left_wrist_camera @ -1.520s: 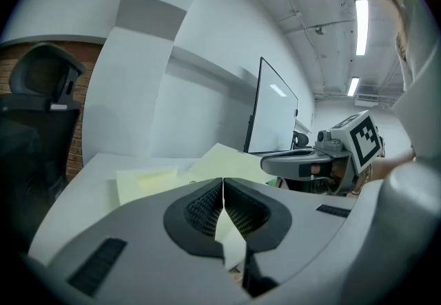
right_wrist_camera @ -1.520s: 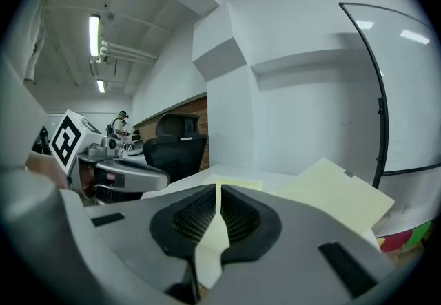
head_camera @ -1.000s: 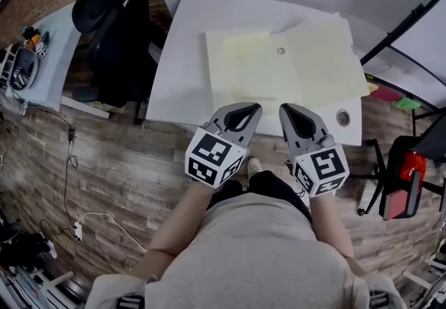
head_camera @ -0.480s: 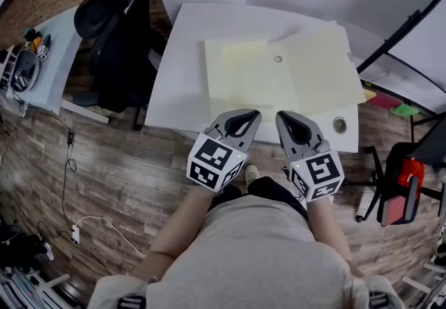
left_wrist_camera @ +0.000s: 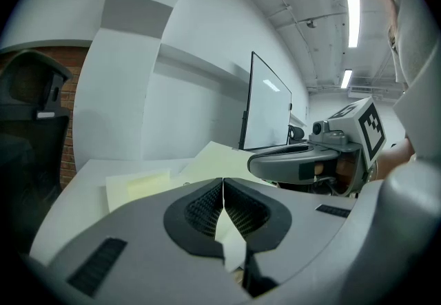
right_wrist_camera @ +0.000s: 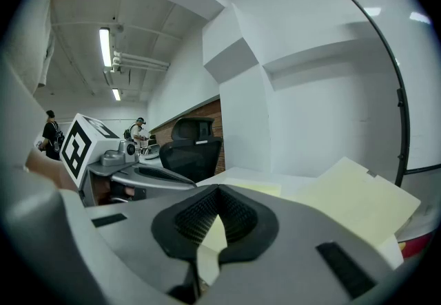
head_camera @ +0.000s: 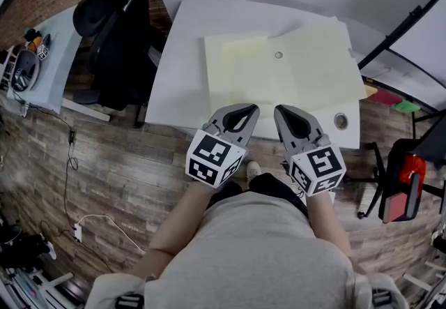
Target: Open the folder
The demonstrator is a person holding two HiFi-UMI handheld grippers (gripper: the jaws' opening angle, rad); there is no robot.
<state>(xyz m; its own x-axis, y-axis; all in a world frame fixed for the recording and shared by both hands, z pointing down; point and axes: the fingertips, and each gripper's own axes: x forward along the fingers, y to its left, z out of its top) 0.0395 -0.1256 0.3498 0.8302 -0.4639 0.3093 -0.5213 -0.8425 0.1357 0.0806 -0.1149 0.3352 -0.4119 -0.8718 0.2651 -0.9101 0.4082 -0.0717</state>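
Head view: you're holding left claw [head_camera: 244,109] and right claw [head_camera: 287,111] pressed together, empty, by the folder [head_camera: 286,74]; pushing in shut risks skidding it off the bench [head_camera: 182,49].

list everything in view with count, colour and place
pale yellow paper folder: one, pale yellow, lying on the table
white rectangular table: one, white, centre
round cable hole: one, grey, table's near right corner
black office chair: one, black, left of the table
white side desk: one, white, far left
thin white cable: one, white, wood floor, lower left
red object: one, red, right edge, unidentifiable
left gripper: one, grey, jaws together, table's near edge
right gripper: one, grey, jaws together, beside the left
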